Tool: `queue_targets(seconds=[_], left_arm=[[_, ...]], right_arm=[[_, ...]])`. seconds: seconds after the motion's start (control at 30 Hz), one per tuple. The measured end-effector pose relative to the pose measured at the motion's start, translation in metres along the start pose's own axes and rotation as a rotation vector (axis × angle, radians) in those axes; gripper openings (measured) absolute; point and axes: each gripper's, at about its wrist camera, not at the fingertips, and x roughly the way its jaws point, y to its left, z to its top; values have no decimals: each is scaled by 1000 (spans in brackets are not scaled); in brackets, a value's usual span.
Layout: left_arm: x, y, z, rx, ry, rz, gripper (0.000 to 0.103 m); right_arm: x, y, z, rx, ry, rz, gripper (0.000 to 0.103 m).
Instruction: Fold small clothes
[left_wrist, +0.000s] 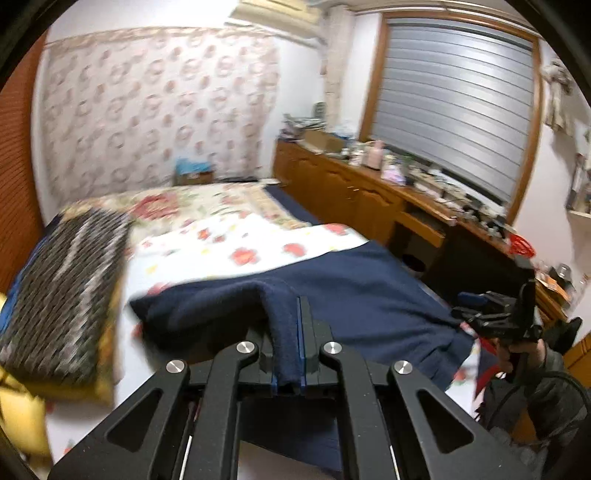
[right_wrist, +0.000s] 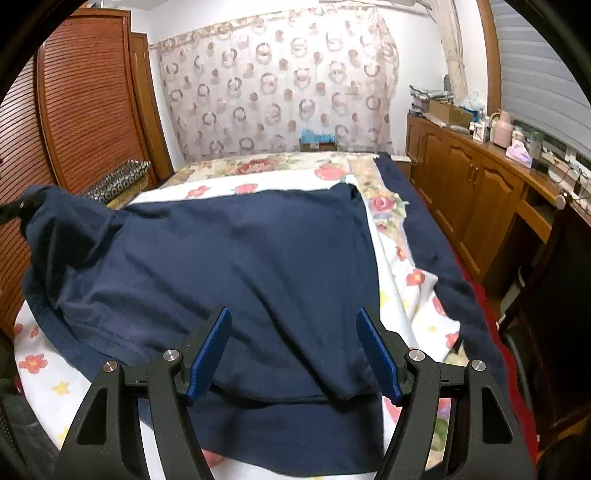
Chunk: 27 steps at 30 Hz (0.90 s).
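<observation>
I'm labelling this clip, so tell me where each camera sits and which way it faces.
Left wrist: rides the left claw, shut on the navy garment, facing across the bed; the right claw and hand show.
Right wrist: rides the open right claw, over the garment, facing the curtain.
Shared: garment, bed, curtain, wooden cabinets.

Black tongs (right_wrist: 293, 347), blue pads (right_wrist: 207, 354)
</observation>
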Motion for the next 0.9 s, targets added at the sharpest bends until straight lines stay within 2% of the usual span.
queue_targets(seconds=[0.37, 0.53, 0.67, 0.73, 0.8, 0.9], left_arm=[[46, -91, 57, 136, -1, -190, 7], [50, -124, 65, 196, 8, -241, 7], [60, -140, 64, 217, 27, -250, 7], [68, -139, 60, 219, 58, -229, 14], [72, -135, 53, 224, 76, -213, 41], [72, -122, 42, 224, 75, -172, 57]], right_arm=[[-12, -8, -7, 15, -67, 0, 72], [-16, -12, -10, 22, -84, -6, 72], [-18, -11, -12, 31, -92, -9, 72], [-17, -11, -12, 33, -90, -9, 72], [-15, -9, -13, 34, -87, -11, 72], [-13, -8, -11, 34, -85, -11, 72]])
